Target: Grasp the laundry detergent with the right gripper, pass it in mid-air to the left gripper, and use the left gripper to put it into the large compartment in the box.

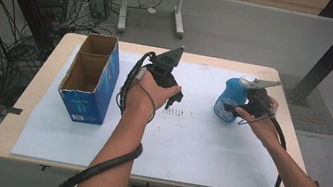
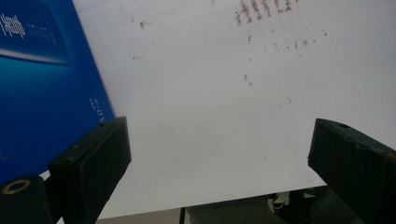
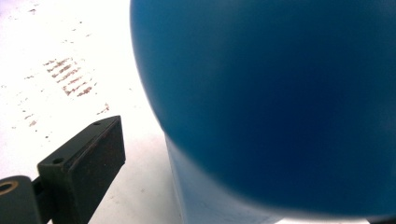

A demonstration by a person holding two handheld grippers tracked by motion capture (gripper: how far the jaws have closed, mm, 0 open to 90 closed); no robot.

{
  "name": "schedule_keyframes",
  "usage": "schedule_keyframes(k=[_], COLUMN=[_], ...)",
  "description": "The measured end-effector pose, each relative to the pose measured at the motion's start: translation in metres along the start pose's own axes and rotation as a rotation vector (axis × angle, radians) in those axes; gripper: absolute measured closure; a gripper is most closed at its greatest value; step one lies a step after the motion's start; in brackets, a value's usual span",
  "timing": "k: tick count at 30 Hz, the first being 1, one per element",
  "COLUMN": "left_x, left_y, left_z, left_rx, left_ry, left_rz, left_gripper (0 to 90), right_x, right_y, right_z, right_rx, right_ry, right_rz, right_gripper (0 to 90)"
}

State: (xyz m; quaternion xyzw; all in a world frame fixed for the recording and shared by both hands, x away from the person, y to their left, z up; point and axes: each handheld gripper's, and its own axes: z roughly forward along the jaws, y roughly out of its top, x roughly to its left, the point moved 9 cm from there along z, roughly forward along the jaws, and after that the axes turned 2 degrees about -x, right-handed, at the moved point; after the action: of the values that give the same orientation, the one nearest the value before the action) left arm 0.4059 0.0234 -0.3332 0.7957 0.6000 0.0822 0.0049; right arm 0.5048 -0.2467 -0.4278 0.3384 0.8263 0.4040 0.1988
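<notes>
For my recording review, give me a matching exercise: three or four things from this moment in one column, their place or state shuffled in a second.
Things:
1. open-topped blue cardboard box
2. rounded blue plastic bottle
3. left gripper
4. white sheet

States:
A. covers the tabletop, marked with brown smudges
B. jaws wide apart over bare sheet, nothing between them
C. stands at the table's left
D. right beside the right gripper, at the table's right

Pairs: 1-C, 2-D, 3-B, 4-A

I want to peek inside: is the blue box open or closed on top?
Open. In the high view the blue box stands upright on the table, its top flaps gone or folded in, showing two brown cardboard compartments that look empty.
</notes>
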Motion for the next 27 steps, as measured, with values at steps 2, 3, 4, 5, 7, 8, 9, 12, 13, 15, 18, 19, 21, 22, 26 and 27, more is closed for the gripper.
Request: schedule_keyframes(k=[2,3,4,5,7,8,9,12,13,15,18,19,21,22,26,27], left_x=[0.0003,0.0005,0.0007,0.0006,0.0004,0.0003,0.0003,0.0004,0.0004,-0.0001,-0.0005,-0.0004,0.0,-0.0002,-0.0002,-0.0005], left_y=[0.0002,0.0,0.0,-0.0001,0.0001,0.0001,0.0001,0.0003,0.0003,0.0005,0.001,0.0011,0.0011,0.001,0.0009,0.0007], left_z=[-0.0002,-0.0006,-0.0007,-0.0008,-0.0009,-0.001,-0.0011,-0.0015,-0.0015,-0.0014,-0.0017,-0.0018,-0.0018,-0.0018,-0.0016,-0.0015], left_rx=[-0.003,-0.001,-0.002,-0.001,-0.004,-0.004,-0.003,-0.001,0.0,-0.002,-0.004,-0.005,-0.004,-0.003,-0.004,-0.002], left_ry=[0.003,0.0,0.0,0.0,0.0,0.0,0.001,0.002,0.002,0.0,0.0,0.001,0.002,0.002,0.002,0.0], left_rz=[-0.001,-0.001,0.0,-0.002,0.0,0.0,0.0,0.001,0.003,-0.001,0.001,0.002,0.004,0.001,0.001,0.0], left_gripper=[6.3,6.3,6.3,6.3,6.3,6.3,6.3,6.3,6.3,6.3,6.3,6.3,6.3,6.3,6.3,6.3], right_x=[-0.0001,-0.0002,-0.0004,-0.0005,-0.0006,-0.0005,-0.0004,-0.0004,-0.0003,-0.0001,-0.0001,-0.0002,-0.0002,-0.0002,0.0,0.0], right_y=[0.0002,0.0004,0.0007,0.0007,0.0009,0.001,0.001,0.0016,0.0018,0.0021,0.0024,0.0026,0.0029,0.0029,0.003,0.003], right_z=[0.0,-0.0001,-0.0002,-0.0002,-0.0003,-0.0003,-0.0004,-0.0007,-0.0008,-0.0009,-0.001,-0.0009,-0.0009,-0.0009,-0.0009,-0.0008], right_rx=[-0.001,-0.002,-0.005,-0.005,-0.007,-0.007,-0.007,-0.011,-0.012,-0.013,-0.015,-0.016,-0.017,-0.017,-0.018,-0.018], right_ry=[-0.001,-0.001,-0.002,-0.002,-0.002,-0.002,-0.001,-0.002,-0.001,-0.001,-0.001,-0.002,-0.001,-0.002,0.0,0.0], right_rz=[-0.001,-0.002,-0.002,-0.001,-0.002,-0.003,-0.003,-0.004,-0.003,-0.003,-0.003,-0.004,-0.005,-0.005,-0.006,-0.006], right_gripper=[3.1,3.1,3.1,3.1,3.1,3.1,3.1,3.1,3.1,3.1,3.2,3.1,3.1,3.1,3.2,3.2])
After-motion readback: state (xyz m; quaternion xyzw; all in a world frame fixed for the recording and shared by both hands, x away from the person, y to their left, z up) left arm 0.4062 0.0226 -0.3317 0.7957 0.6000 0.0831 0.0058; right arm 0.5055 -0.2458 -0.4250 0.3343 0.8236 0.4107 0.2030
